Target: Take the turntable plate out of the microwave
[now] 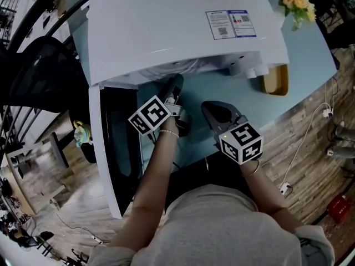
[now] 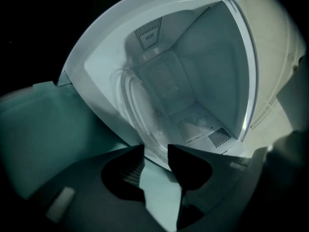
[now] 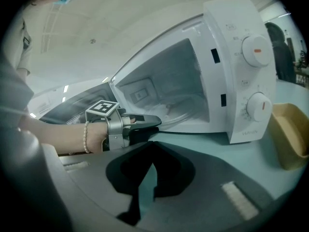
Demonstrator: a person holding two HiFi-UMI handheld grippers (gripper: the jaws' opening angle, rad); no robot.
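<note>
**A:** Nearest us is the left gripper (image 2: 156, 149). What is it doing?

**B:** Its jaws stand apart with nothing pinched. The tips are at the mouth of the microwave (image 1: 166, 32), and the door (image 1: 119, 143) is swung wide open off to that gripper's left.

**A:** So how far along is the job?

**B:** Early, I'd judge. The door is open, but the plate (image 2: 131, 100) lies inside on the floor, its rim just ahead of the gap between the jaws. I cannot tell whether it touches them. Gripping it, lifting it and carrying it out are all left to do.

**A:** And the pose?

**B:** The left forearm (image 1: 158, 165) reaches forward, with the gripper low and level along the table (image 1: 266, 107). The right gripper (image 3: 151, 151) hangs back, behind and to the right of the left one, jaws together and empty.
</note>
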